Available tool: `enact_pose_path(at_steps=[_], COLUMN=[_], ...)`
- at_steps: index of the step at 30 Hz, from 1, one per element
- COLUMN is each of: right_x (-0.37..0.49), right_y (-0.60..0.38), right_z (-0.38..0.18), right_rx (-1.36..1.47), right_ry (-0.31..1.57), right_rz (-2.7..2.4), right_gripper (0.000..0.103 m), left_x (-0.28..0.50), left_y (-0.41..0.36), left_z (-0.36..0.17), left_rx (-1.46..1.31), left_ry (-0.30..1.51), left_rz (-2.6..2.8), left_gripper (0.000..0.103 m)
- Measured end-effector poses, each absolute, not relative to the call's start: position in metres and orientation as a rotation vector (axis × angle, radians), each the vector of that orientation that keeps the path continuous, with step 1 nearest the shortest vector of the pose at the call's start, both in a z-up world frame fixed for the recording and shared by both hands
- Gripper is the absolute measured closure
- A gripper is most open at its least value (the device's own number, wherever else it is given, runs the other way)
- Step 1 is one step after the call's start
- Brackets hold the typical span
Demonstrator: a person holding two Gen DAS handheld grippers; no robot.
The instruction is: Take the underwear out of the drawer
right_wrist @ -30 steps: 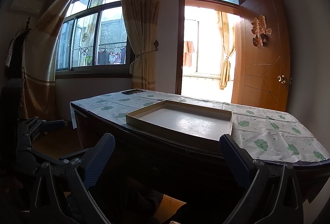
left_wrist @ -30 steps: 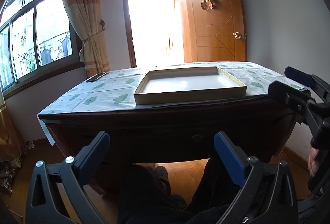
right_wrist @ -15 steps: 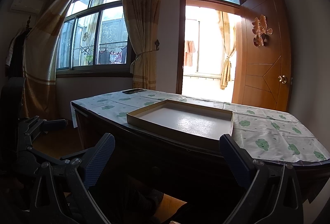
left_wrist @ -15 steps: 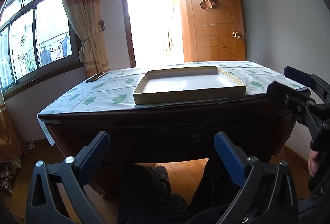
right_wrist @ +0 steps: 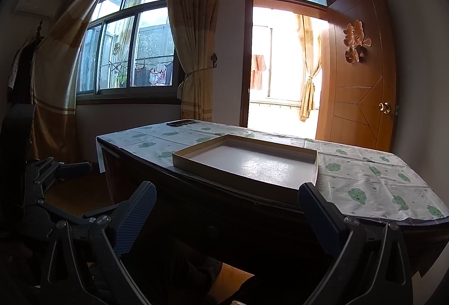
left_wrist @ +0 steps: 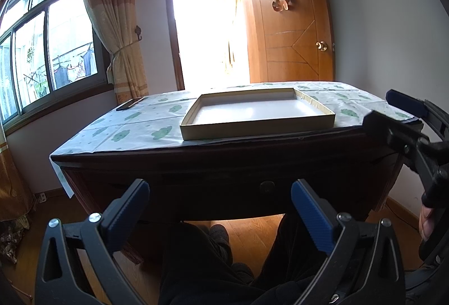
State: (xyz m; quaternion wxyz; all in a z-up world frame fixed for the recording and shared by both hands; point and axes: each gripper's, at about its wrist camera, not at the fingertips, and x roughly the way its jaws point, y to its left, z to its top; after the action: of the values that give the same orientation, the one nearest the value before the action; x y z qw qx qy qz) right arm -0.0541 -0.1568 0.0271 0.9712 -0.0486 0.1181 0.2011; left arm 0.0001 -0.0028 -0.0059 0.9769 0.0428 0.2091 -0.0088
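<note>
Left wrist view: the left hand-held gripper (left_wrist: 220, 199) hangs released and empty, low in front of the bench (left_wrist: 224, 164). The drawer (left_wrist: 252, 189) is shut, its knob (left_wrist: 267, 186) dark against dark wood, so a reach could miss it. No underwear shows; presumably it's inside. The tray (left_wrist: 258, 128) sits near the front edge, where a high approach could knock it.

Right wrist view: the right hand-held gripper (right_wrist: 227, 201) is spread wide, holding nothing. The drawer front is lost in shadow, making aim hard.

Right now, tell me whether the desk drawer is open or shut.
Shut. The drawer front sits flush in the dark desk under the tabletop, its round knob untouched; both grippers hang open, short of it.
</note>
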Motion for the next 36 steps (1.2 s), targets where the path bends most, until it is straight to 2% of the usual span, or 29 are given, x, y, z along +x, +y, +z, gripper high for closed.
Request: enact_pose_path(at_steps=[15, 22, 26, 36], right_x=[-0.045, -0.033, -0.021, 0.015], right_y=[-0.154, -0.161, -0.158, -0.149], right_z=[0.012, -0.008, -0.035, -0.080], right_rx=[-0.132, -0.159, -0.264, -0.445], right_ry=[0.265, 0.172, 0.049, -0.079], right_rz=[0.411, 0.475, 0.430, 0.459], right_gripper=[0.001, 0.001, 0.001, 0.001], left_x=[0.005, 0.014, 0.021, 0.030], left_y=[-0.004, -0.001, 0.002, -0.001], left_z=[-0.014, -0.026, -0.035, -0.049], left_rx=[0.091, 0.077, 0.063, 0.049], left_ry=[0.451, 0.486, 0.516, 0.539], left_rz=[-0.022, -0.019, -0.016, -0.032], left_gripper=[0.000, 0.000, 0.000, 0.000])
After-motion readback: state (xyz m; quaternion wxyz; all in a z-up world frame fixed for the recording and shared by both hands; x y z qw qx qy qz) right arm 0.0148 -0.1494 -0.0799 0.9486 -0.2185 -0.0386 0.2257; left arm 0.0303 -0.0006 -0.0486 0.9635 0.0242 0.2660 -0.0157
